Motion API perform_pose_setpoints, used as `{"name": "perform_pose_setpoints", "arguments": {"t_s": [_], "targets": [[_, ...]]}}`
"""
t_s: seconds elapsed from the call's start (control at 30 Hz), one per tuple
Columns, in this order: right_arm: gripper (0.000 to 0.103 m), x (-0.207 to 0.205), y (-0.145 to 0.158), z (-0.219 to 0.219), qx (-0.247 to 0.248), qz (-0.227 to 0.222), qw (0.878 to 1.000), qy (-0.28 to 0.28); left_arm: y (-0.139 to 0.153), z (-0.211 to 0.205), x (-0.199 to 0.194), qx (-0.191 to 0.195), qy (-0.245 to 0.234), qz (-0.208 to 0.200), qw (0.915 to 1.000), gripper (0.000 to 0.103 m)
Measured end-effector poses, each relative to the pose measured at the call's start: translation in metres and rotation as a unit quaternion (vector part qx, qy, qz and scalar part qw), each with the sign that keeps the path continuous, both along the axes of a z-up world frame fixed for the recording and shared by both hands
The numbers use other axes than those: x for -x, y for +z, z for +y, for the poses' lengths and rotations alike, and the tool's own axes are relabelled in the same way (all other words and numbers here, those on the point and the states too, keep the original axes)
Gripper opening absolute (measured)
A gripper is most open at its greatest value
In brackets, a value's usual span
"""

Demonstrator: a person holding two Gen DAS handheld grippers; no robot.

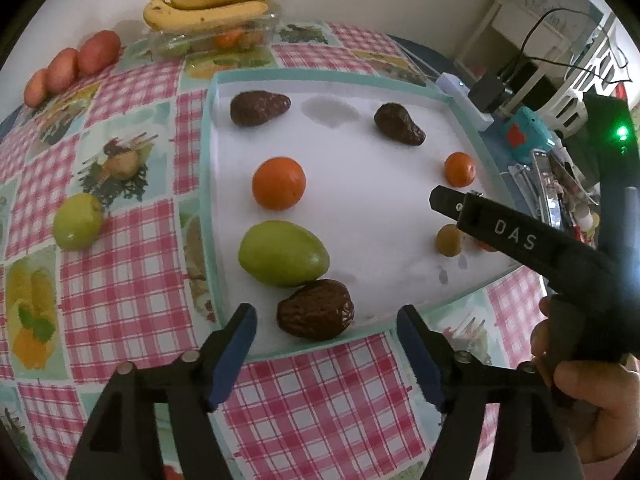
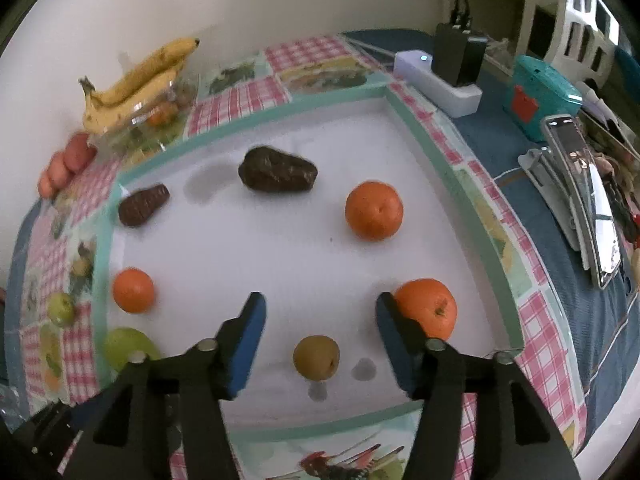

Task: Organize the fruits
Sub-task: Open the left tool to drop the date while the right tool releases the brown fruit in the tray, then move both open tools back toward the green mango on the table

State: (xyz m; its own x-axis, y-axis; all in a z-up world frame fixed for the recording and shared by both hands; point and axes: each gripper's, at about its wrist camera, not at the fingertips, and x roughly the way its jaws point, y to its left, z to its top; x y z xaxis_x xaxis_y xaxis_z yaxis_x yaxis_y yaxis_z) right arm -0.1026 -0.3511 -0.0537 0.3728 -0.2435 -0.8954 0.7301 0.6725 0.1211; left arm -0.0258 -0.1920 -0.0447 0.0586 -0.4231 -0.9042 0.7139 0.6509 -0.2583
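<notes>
Checked pink tablecloth (image 1: 132,276) carries a white tray (image 1: 384,216) holding avocados, oranges and a green mango (image 1: 283,259). Left gripper (image 1: 326,356) hovers wide open above the nearest avocado (image 1: 316,309). Right gripper (image 2: 320,338) gapes open too, a small brownish fruit (image 2: 316,357) between its fingers, touching neither.

Left gripper (image 1: 326,342): jaws spread wide, nothing between the blue pads (image 1: 234,354); black fingers reach forward and slightly downward from the near edge of the view.

Right gripper (image 2: 320,330): jaws likewise parted wide, empty; its right blue pad (image 2: 394,340) appears to sit just beside or against something at the right, though contact cannot be confirmed. In the left wrist view the right gripper (image 1: 444,200) enters from the right, angled toward the far left.

Right hand (image 1: 588,396): bare, fingers wrapped round the black handle at the near right.
</notes>
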Motion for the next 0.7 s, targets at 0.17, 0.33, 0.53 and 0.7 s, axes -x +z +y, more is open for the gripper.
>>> {"name": "perform_pose_setpoints", "arguments": {"t_s": [0.17,0.33,0.53,0.7], "targets": [[0.065,-0.004,0.005,0.004,0.005,-0.008,1.0,0.003,0.015,0.011,-0.003,-0.002,-0.001,-0.024,0.9997,0.085],[0.072,-0.006,0.006,0.009,0.006,-0.01,1.0,0.015,0.015,0.038,-0.031,-0.016,0.068,-0.014,0.9974,0.092],[0.073,-0.008,0.005,0.009,0.01,-0.006,1.0,0.02,0.012,0.074,-0.066,-0.015,0.163,0.001,0.9864,0.099],[0.077,-0.011,0.003,0.012,0.012,0.001,1.0,0.026,0.019,0.108,-0.088,0.005,0.247,-0.015,0.969,0.103]]}}
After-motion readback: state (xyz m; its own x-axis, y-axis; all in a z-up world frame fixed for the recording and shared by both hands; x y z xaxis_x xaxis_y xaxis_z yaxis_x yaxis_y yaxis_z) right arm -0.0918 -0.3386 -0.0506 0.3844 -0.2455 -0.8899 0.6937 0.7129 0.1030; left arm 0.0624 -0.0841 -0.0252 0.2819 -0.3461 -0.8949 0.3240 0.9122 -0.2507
